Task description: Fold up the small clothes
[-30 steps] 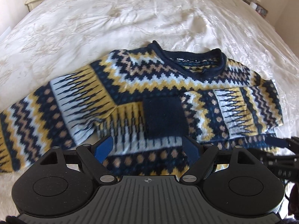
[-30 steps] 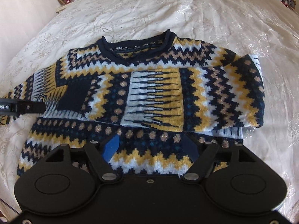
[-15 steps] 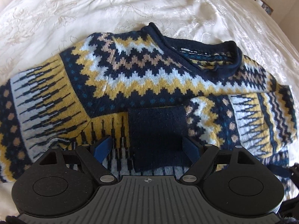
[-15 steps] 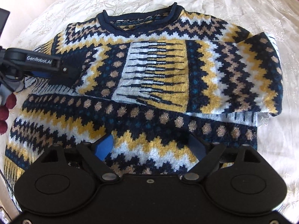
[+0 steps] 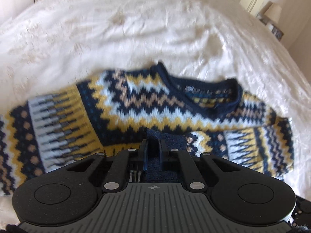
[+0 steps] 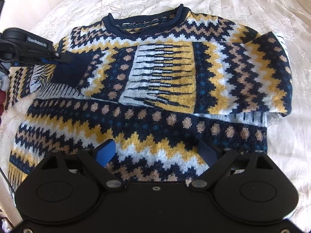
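Bright daylight, left view motion-blurred, fisheye-warped edges

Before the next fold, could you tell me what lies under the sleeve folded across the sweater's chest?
Under the folded sleeve lies the sweater front; its pattern there is hidden. The left gripper has closed on the navy cuff.

A navy, yellow and white zigzag-knit sweater point(image 6: 155, 89) lies flat on the cream embroidered bedspread point(image 6: 252, 3) before me, collar farthest away, one sleeve folded across its chest.
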`<act>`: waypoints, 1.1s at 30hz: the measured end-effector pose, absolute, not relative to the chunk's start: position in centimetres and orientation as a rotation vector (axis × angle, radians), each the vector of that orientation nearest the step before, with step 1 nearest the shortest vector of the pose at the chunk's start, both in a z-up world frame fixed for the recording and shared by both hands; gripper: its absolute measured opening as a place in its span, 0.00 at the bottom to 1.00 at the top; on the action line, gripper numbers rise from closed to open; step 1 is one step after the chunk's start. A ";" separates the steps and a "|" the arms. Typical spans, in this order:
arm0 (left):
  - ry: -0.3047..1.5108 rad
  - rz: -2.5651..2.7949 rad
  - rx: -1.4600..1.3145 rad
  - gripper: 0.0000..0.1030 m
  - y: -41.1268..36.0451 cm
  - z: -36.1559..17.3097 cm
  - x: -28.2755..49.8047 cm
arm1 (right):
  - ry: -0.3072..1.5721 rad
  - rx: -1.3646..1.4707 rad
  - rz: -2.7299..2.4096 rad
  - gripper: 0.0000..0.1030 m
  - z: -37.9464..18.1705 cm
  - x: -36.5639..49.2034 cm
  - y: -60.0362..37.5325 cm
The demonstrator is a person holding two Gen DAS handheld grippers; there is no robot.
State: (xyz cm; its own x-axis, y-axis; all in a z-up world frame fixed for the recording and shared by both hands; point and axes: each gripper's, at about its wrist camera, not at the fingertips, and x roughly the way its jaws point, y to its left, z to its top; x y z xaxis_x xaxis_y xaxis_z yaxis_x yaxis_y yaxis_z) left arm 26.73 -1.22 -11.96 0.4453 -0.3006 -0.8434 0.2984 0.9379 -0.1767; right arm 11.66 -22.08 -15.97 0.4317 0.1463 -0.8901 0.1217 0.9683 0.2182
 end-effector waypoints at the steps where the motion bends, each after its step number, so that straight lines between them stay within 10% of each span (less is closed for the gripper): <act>1: 1.013 -0.367 -0.002 0.09 -1.0 -11.0 26.5 | 1.124 0.274 0.012 0.90 -15.7 11.5 -22.2; 9: 1.031 -0.287 -0.078 0.00 3.3 -9.1 29.1 | 1.071 0.299 -0.039 0.90 -13.6 9.9 -24.0; 12: 1.094 -0.367 -0.150 0.07 3.9 -10.4 29.0 | 1.063 0.307 -0.081 0.90 -13.1 9.9 -25.4; 15: 1.108 -0.412 -0.123 0.35 2.8 -11.9 28.2 | 1.052 0.319 -0.111 0.90 -12.8 10.1 -26.7; 25: 1.223 -0.432 -0.067 0.38 0.2 -16.7 28.6 | 1.074 0.293 -0.066 0.90 -13.2 10.8 -26.6; 33: 1.099 -0.453 -0.111 0.07 -0.4 -13.1 27.9 | 1.091 0.320 -0.052 0.90 -13.7 10.9 -25.9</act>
